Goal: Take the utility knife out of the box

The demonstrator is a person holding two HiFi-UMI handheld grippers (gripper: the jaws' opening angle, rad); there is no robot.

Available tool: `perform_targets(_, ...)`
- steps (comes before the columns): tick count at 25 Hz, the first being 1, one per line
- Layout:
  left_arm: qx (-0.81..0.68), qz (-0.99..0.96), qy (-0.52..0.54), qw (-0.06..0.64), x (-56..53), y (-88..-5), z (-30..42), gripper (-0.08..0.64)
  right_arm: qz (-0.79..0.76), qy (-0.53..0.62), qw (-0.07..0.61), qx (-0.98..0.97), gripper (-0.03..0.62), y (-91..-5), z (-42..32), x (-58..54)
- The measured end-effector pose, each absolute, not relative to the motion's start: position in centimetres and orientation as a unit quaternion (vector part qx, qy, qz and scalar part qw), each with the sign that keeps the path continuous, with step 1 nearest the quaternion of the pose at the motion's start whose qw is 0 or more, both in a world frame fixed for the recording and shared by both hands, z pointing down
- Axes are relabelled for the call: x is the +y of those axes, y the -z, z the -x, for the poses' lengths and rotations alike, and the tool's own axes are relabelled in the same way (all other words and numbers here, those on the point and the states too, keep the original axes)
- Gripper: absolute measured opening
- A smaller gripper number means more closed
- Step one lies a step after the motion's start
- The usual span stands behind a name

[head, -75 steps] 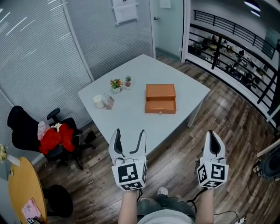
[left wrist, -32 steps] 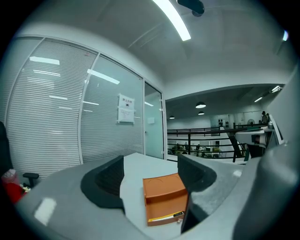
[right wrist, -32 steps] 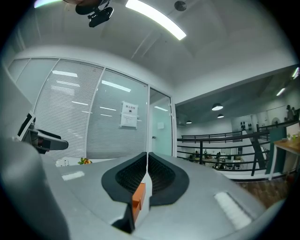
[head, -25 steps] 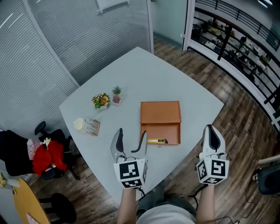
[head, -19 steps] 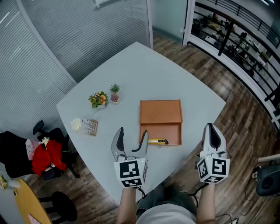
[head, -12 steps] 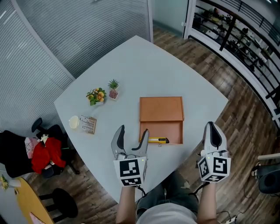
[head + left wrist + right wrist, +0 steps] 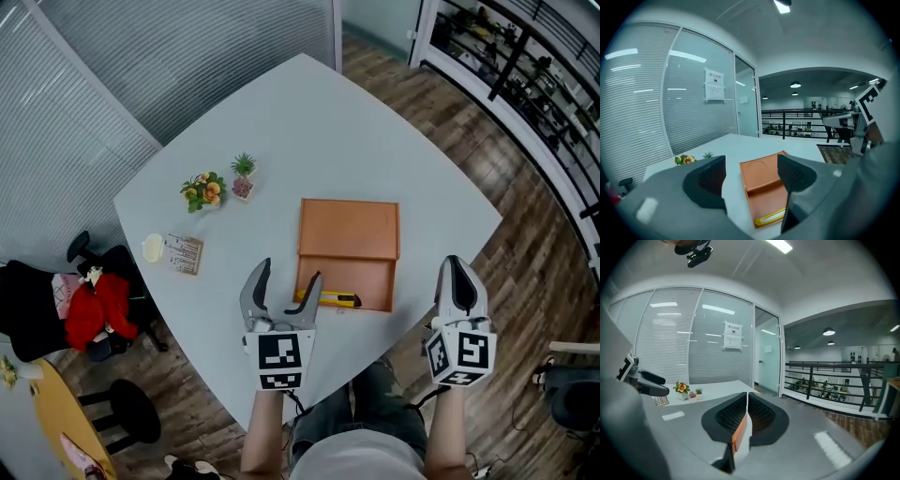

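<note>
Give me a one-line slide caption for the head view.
Open left gripper hovers short of the utility knife lying in the open orange box; right gripper shut, off to the side.

Utility knife (image 7: 334, 299): we see its yellow body in the box (image 7: 349, 230), but in the head view a jaw of the left gripper (image 7: 289, 272) covers its left end. In the left gripper view its right end sits behind a jaw.
Box, right gripper view: we catch only an orange sliver through the slit between the pressed-together jaws of the right gripper (image 7: 747, 399).
Notice (image 7: 715, 86) on the glass wall: print too small for us to read.
Near the potted plants (image 7: 243, 178): a white round thing (image 7: 153, 247) and a small card stand (image 7: 184, 253), too small for us to identify.
Round wooden table (image 7: 42, 422): cut off by the left edge.
Forearms (image 7: 265, 427): cut off by the bottom edge.
</note>
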State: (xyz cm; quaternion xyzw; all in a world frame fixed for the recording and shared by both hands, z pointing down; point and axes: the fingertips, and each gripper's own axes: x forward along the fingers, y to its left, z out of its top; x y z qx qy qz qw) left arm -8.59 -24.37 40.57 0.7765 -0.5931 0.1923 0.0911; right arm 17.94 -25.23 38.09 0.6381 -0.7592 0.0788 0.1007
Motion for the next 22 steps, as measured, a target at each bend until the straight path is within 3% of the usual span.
perform_targets(22,-0.451,-0.809,-0.357,0.118,-25.6,-50.7,2.1,0.347,-0.607,-0.119,0.15,-0.771,0.037,-43.8,-21.4,-30.2)
